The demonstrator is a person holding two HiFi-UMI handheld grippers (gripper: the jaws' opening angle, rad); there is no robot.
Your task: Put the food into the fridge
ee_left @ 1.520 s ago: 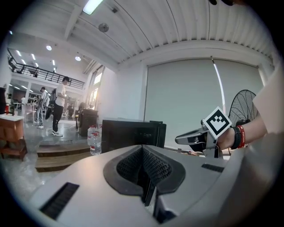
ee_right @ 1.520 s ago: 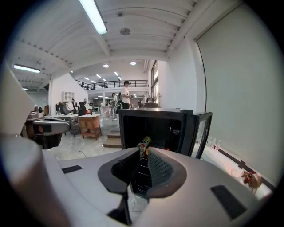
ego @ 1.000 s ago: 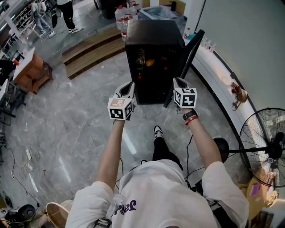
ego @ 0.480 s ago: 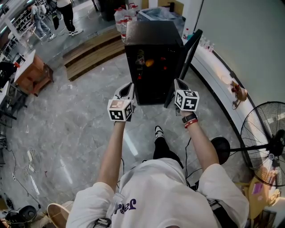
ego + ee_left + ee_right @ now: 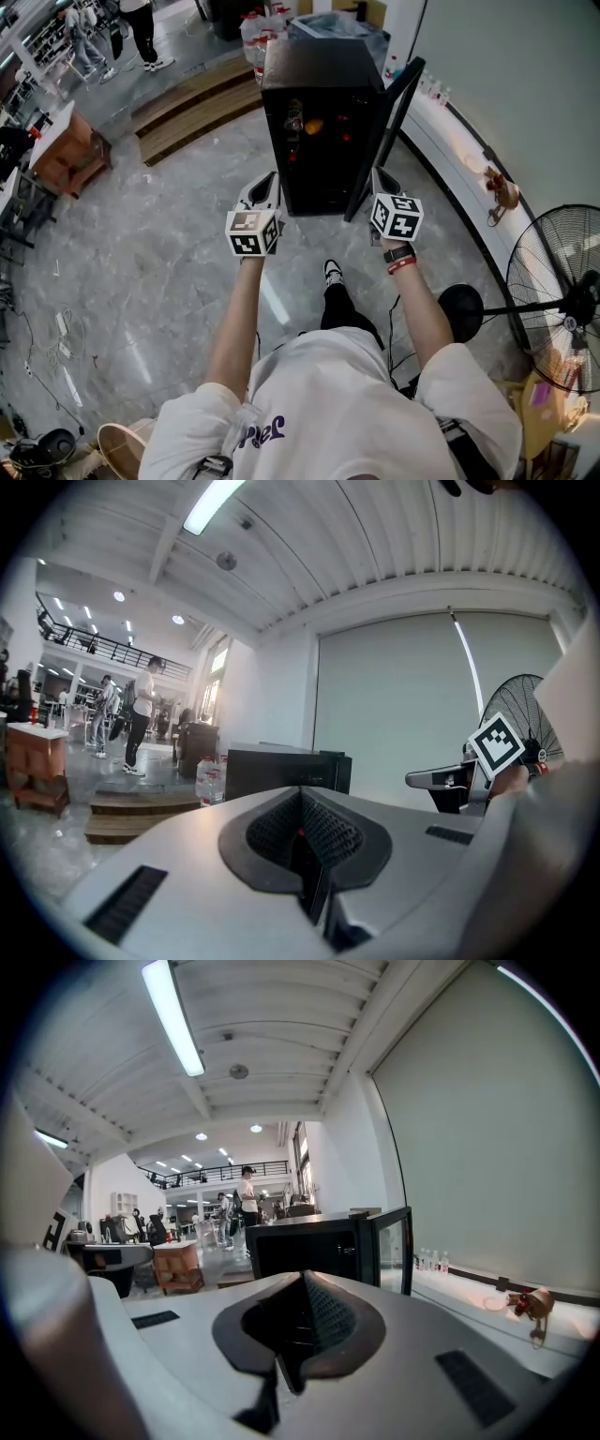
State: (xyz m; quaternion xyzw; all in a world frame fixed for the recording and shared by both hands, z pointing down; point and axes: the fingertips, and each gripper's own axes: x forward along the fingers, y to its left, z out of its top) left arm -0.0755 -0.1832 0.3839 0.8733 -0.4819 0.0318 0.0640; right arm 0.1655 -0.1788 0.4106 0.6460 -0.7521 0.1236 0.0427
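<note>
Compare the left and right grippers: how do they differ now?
The left gripper sits before the fridge's left edge; the right gripper sits by the foot of its open door. The wrist behind the right gripper wears a band; the one behind the left gripper is bare. Both are shut and empty, held out before the fridge.

Purple shirt lettering (image 5: 266,434), unreadable

Fridge (image 5: 323,56): black all over, as I read it.
Food (image 5: 314,126): an orange spot far inside, with red glints beside it.
Floor (image 5: 141,253): grey, marble-veined.
Left gripper (image 5: 271,176), right gripper (image 5: 377,172): pale grey, their cubes (image 5: 251,232) in black-and-white squares.
Fingers (image 5: 328,1312): black, ribbed.
Wristband (image 5: 401,266): red, on the right.
</note>
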